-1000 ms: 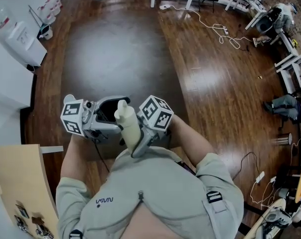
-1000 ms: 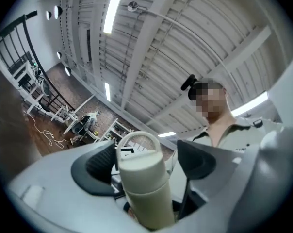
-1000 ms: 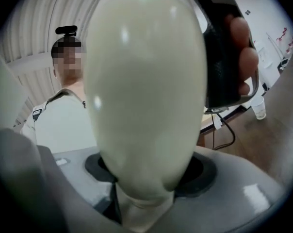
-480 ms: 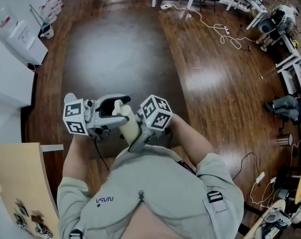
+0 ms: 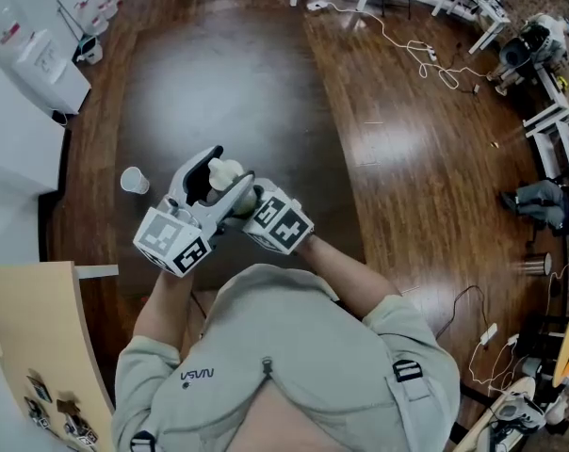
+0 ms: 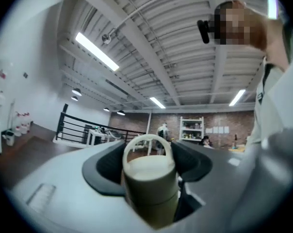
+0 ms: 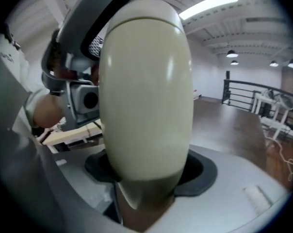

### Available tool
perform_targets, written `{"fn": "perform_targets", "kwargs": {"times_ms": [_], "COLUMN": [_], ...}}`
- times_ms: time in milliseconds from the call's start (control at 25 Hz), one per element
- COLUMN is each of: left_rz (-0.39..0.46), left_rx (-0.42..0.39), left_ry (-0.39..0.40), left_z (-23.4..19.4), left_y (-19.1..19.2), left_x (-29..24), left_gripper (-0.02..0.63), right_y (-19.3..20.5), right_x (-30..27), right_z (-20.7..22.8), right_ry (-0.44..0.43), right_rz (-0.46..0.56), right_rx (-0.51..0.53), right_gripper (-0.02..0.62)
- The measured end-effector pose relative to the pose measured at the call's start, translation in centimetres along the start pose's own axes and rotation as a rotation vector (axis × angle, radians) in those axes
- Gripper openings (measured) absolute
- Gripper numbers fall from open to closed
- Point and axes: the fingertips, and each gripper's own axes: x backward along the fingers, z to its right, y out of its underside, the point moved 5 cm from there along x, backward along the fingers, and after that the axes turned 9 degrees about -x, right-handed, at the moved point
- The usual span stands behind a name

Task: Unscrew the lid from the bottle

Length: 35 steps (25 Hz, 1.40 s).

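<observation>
In the head view a cream bottle (image 5: 235,188) is held in front of the person's chest, its top tilted toward the upper left. My right gripper (image 5: 245,201) is shut on its body, which fills the right gripper view as the wide bottle (image 7: 145,96) wedged between the right gripper (image 7: 146,183) jaws. My left gripper (image 5: 217,171) reaches over the top. Its jaws have just been closing, and the lid (image 6: 149,171), which has a loop handle, sits between the left gripper (image 6: 149,154) dark pads, which press on it.
A white paper cup (image 5: 132,180) lies on the dark wooden floor (image 5: 266,92) left of the grippers. A pale wooden board (image 5: 40,347) is at bottom left and a white dispenser (image 5: 41,64) at top left. Cables (image 5: 412,55) and white tables (image 5: 558,111) are at the right.
Both grippers and the bottle swung toward the upper left, and the bottle tipped away. The left gripper rolled so its marker cube is now lower left, uncovering the cup on the floor.
</observation>
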Motion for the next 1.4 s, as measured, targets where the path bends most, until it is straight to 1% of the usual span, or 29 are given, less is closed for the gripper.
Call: {"fn": "perform_targets", "kwargs": {"times_ms": [40,120,160,240,360,480,560,640,720,800,880,1000,1080,1160,1240,1280,1320,1400], "left_rz": [-0.010,-0.019,-0.019,-0.018,-0.017,-0.018,-0.011,0.015,0.053,0.089,0.109,0.136,0.173,0.206,0.219,0.220,0.218,0.208], "left_rx": [-0.022,-0.046,-0.050,-0.050,-0.037,-0.027,-0.026,-0.019,0.023,0.092,0.156,0.230,0.282,0.316,0.328,0.331,0.334,0.333], "left_ry": [-0.043,-0.103,-0.122,-0.141,-0.139,-0.114,-0.074,-0.010,0.069,0.168,0.276,0.433,0.545,0.641,0.701,0.724,0.749,0.798], "left_z": [0.0,0.2,0.2,0.2,0.0,-0.1,0.2,0.5,0.7,0.7,0.8,0.8,0.7,0.5,0.2,0.1,0.1,0.4], "left_y": [0.2,0.5,0.6,0.7,1.0,1.2,1.0,0.4,-0.3,-0.9,-1.4,-2.1,-2.8,-3.5,-3.9,-4.0,-4.0,-4.1], "left_x": [-0.1,-0.3,-0.3,-0.2,0.0,0.2,0.2,0.3,0.8,1.6,2.4,3.4,4.1,4.7,4.9,4.9,4.8,4.7], "left_gripper": [0.304,0.302,0.302,0.302,0.302,0.302,0.302,0.314,0.337,0.348,0.353,0.371,0.374,0.373,0.373,0.373,0.373,0.373], "right_y": [-0.1,-0.3,-0.4,-0.4,-0.1,0.2,0.3,0.4,0.4,0.1,0.0,-0.1,-0.2,-0.4,-0.6,-0.7,-0.8,-1.2], "right_x": [-0.1,-0.4,-0.4,-0.5,-0.9,-1.0,-0.8,-0.5,-0.1,0.6,1.6,3.0,4.1,5.5,6.9,7.5,7.9,8.2], "right_z": [0.4,1.0,1.2,1.3,1.2,0.8,0.5,0.4,0.1,-0.8,-2.3,-4.9,-6.4,-7.8,-9.0,-9.5,-9.9,-10.5], "right_ry": [0.069,0.167,0.196,0.218,0.198,0.165,0.135,0.086,-0.001,-0.141,-0.312,-0.567,-0.734,-0.905,-1.073,-1.143,-1.199,-1.273], "right_rz": [0.015,0.037,0.044,0.048,0.043,0.030,0.025,0.019,0.012,0.004,-0.014,-0.072,-0.118,-0.161,-0.193,-0.201,-0.204,-0.201], "right_rx": [0.003,0.019,0.032,0.046,0.038,0.021,0.010,0.004,0.005,0.015,0.044,0.094,0.108,0.103,0.083,0.071,0.059,0.040], "right_gripper": [0.301,0.301,0.301,0.301,0.301,0.301,0.301,0.301,0.301,0.301,0.301,0.301,0.301,0.301,0.301,0.301,0.301,0.301]}}
